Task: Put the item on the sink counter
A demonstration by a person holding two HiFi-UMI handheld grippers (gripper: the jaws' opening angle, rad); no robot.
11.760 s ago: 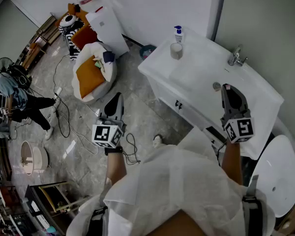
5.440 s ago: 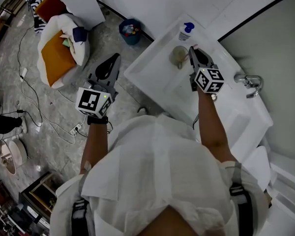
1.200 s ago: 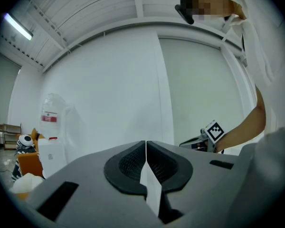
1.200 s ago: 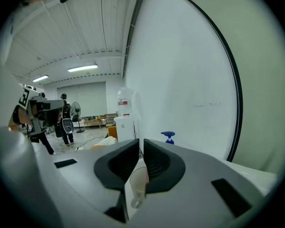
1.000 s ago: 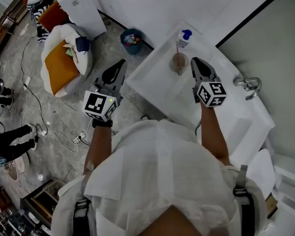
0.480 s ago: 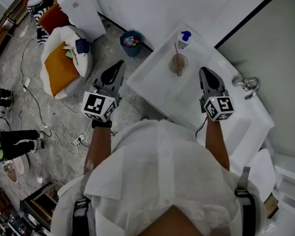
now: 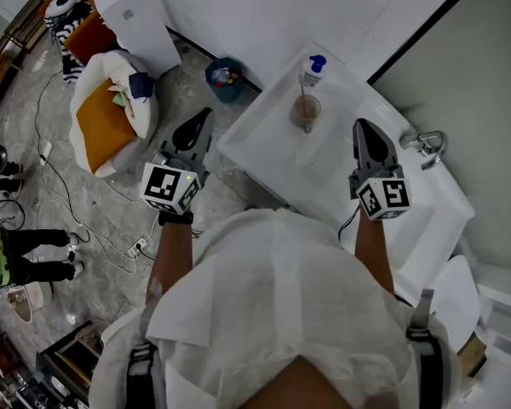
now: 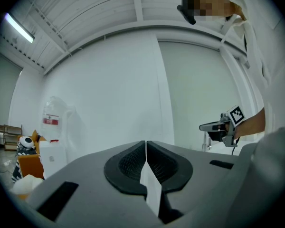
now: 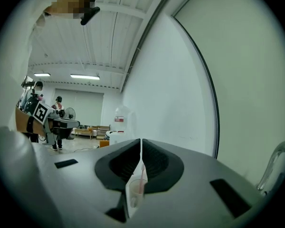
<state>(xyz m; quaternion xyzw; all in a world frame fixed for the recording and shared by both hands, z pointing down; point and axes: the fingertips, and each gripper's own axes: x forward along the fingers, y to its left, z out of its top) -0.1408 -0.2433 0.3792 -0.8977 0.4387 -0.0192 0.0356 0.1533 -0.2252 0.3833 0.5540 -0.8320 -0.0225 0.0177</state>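
Observation:
A clear cup with a pink toothbrush in it stands upright on the white sink counter, next to a soap pump bottle. My right gripper hovers over the counter to the right of the cup, apart from it, jaws shut and holding nothing. In the right gripper view the cup shows ahead through the slit below the shut right gripper. My left gripper hangs over the floor left of the counter, shut and empty, as the left gripper view also shows.
A chrome faucet stands at the counter's far right by the wall. A small bin sits on the floor beside the counter. A white beanbag with an orange cushion and cables lie on the floor to the left.
My right gripper has drawn back from the cup, to the right and toward me. The cup stays standing on the counter. The left gripper has hardly moved.

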